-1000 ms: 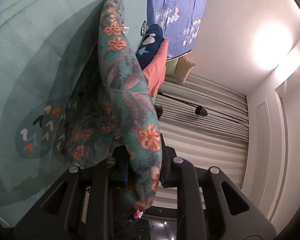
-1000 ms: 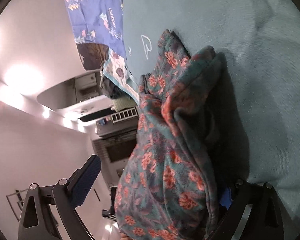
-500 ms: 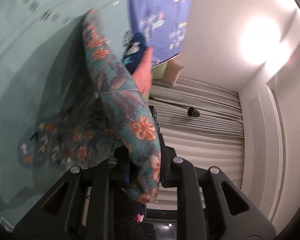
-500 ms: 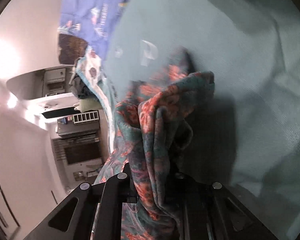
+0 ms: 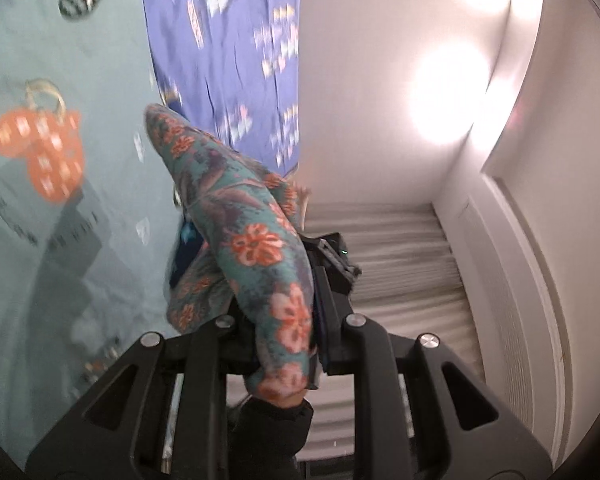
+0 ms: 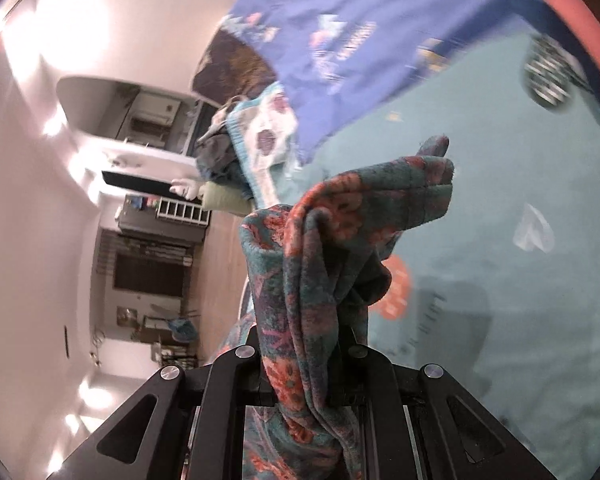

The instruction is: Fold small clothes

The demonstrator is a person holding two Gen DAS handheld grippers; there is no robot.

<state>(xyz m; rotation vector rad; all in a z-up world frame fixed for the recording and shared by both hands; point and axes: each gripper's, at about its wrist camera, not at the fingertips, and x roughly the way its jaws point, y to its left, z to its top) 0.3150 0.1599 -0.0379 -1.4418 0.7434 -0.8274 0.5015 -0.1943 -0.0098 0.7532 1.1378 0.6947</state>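
The flowery cloth (image 5: 256,248), teal with orange flowers, is being held up over the teal bed sheet (image 5: 40,240). In the left wrist view, an orange mouse shape (image 5: 40,152) is printed on the sheet at the far left. Next to it, the cloth is being pinched by the left tool (image 5: 288,344), whose two fingers are pressed together on a thick fold. Above, a purple blanket (image 5: 228,52) is being blurred, and a white wall (image 5: 380,80) with bright lights is seen at the right.

In the right wrist view, a room with a dark shelf (image 6: 156,224) is being shown at the left. In the middle, the cloth (image 6: 340,248) is being squeezed by the right tool (image 6: 304,368), and it is bunched up above the fingers. The purple blanket (image 6: 360,40) is seen above, and the sheet (image 6: 520,320) is spread out at the right.
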